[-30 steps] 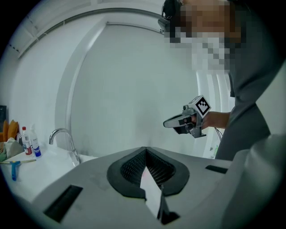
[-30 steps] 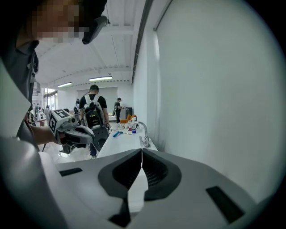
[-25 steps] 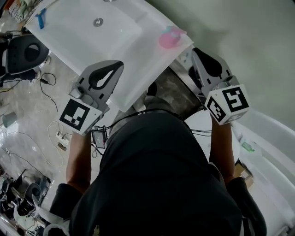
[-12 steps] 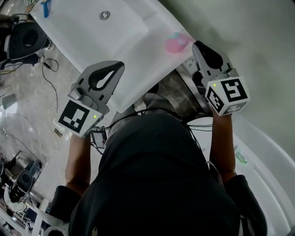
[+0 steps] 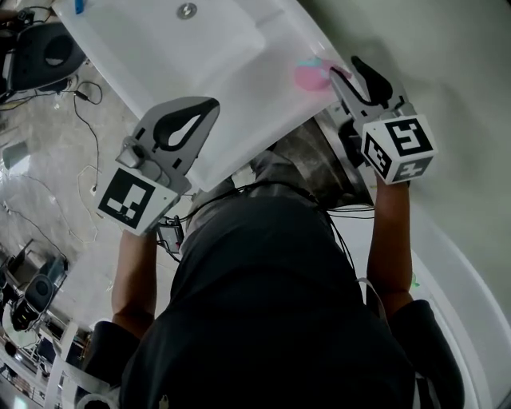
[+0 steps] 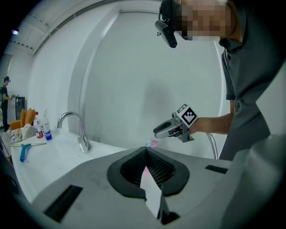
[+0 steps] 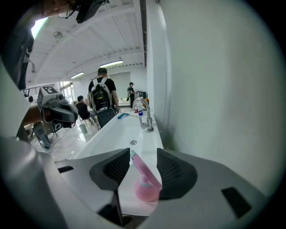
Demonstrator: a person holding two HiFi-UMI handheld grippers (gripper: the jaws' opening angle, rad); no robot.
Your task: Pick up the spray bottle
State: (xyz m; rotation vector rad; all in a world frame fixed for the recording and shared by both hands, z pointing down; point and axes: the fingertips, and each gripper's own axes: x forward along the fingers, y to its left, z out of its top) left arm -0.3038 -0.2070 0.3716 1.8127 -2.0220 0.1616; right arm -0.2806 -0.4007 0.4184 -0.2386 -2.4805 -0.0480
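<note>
A long white sink counter (image 5: 200, 88) runs away from the viewer along a plain pale wall (image 5: 447, 64) on the right. Its drain (image 5: 186, 10) sits mid-basin, with a chrome faucet (image 7: 144, 114) farther along. The pink spray bottle (image 5: 310, 76) lies on its side at the counter's near right corner. The right gripper (image 7: 143, 152) has just been opening its jaws; they stand apart with the bottle between them, pads not pressing on it. The left gripper (image 6: 145, 150) hovers over the counter's near edge, jaws together and empty. To the left, cables (image 5: 88, 144) trail across a glossy floor (image 5: 48, 152). People (image 7: 101, 96) stand in the far, ceiling-lit room.
</note>
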